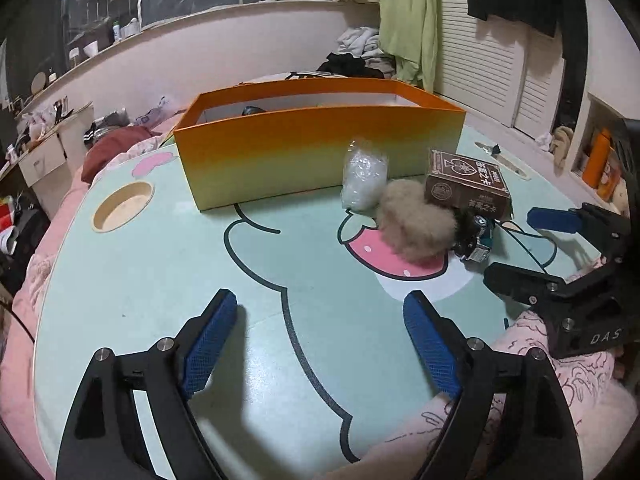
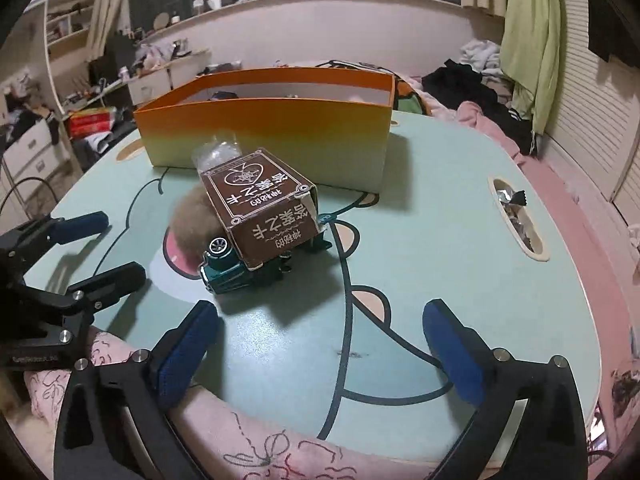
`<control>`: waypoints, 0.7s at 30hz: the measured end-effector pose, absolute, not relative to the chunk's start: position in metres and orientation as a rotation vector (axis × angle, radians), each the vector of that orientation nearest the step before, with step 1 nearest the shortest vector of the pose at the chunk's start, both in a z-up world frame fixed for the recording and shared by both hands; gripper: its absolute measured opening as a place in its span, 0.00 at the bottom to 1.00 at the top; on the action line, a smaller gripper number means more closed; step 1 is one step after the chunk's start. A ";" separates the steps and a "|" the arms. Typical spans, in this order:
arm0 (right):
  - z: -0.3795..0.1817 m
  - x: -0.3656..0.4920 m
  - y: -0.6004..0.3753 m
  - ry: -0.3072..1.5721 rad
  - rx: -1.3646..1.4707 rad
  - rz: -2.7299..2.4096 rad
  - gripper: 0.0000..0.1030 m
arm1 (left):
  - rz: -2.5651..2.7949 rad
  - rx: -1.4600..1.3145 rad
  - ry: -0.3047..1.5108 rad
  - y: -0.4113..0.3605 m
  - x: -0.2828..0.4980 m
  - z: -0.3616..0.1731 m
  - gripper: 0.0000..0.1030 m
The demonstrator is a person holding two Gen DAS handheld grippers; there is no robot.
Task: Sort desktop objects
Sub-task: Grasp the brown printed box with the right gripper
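Note:
An orange box (image 1: pixel 320 136) stands open at the far side of the mint table (image 1: pixel 160 264); it also shows in the right wrist view (image 2: pixel 264 132). In front of it lie a clear plastic bag (image 1: pixel 364 178), a beige fluffy ball (image 1: pixel 416 224), a brown card box (image 1: pixel 466 184) and a dark green toy car (image 1: pixel 478 240). In the right wrist view the card box (image 2: pixel 268 208) rests partly on the toy car (image 2: pixel 228 268), with the fluffy ball (image 2: pixel 192 220) behind. My left gripper (image 1: pixel 320 316) is open and empty near the front edge. My right gripper (image 2: pixel 320 320) is open and empty, just short of the car.
A round cup hole (image 1: pixel 122 210) is cut in the table's left side and an oval slot (image 2: pixel 516 216) holding wrappers in its right side. Pink bedding (image 2: pixel 280 440) lies under the front edge. Clothes (image 2: pixel 480 92) and a cluttered shelf are behind.

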State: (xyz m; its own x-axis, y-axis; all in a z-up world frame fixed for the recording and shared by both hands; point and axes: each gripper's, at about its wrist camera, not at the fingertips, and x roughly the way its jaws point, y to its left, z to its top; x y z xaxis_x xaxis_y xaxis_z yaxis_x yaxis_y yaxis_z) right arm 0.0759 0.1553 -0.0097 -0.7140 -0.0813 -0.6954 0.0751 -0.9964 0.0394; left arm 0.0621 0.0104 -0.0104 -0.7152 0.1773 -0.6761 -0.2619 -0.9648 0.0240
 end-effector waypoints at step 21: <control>-0.013 0.076 0.158 -0.021 1.136 -2.829 1.00 | 2.708 -1.044 0.175 0.011 0.067 -0.009 0.83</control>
State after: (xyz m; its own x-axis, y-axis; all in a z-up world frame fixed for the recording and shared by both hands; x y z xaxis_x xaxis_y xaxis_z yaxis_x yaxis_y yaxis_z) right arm 0.0765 0.1582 -0.0130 -0.7185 -0.0916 -0.6895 0.0813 -0.9956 0.0476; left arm 0.0670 0.0112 -0.0091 -0.7183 0.1737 -0.6737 -0.2589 -0.9655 0.0271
